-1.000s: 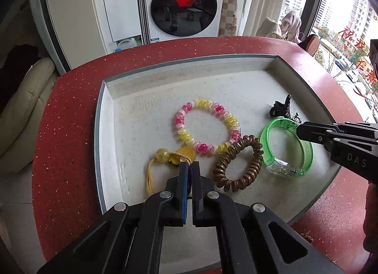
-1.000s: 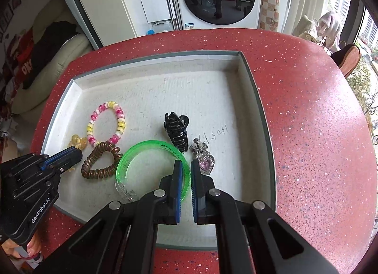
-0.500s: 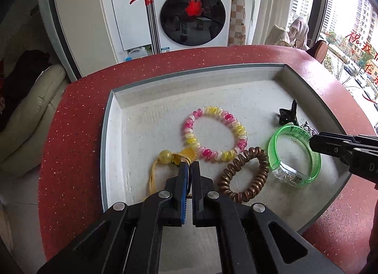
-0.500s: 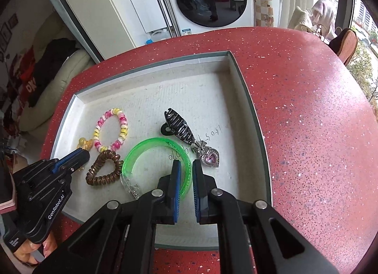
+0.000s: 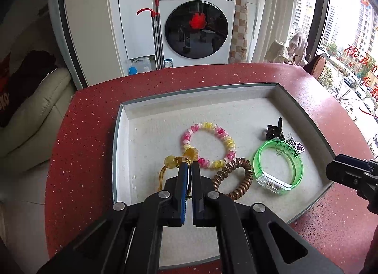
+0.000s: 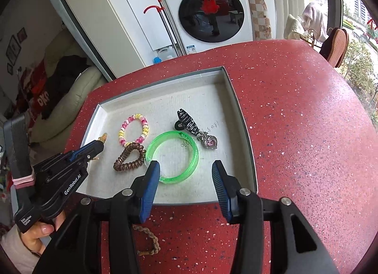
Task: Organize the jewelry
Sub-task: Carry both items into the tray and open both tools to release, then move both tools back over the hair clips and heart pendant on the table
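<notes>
The left gripper [image 5: 188, 167], low centre of its view, pinches the amber tassel charm [image 5: 170, 162], whose cords trail toward the bottom edge. The right gripper [image 6: 185, 170] is spread wide and empty above the green bangle [image 6: 172, 157] lying flat mid-frame in the tray [image 6: 238, 118].

The tabletop [image 6: 295, 132] is red with little white specks. A shallow grey tray [image 6: 243, 132] sits on it. A brown braided band [image 6: 148, 241] lies on the tabletop near the tray.
</notes>
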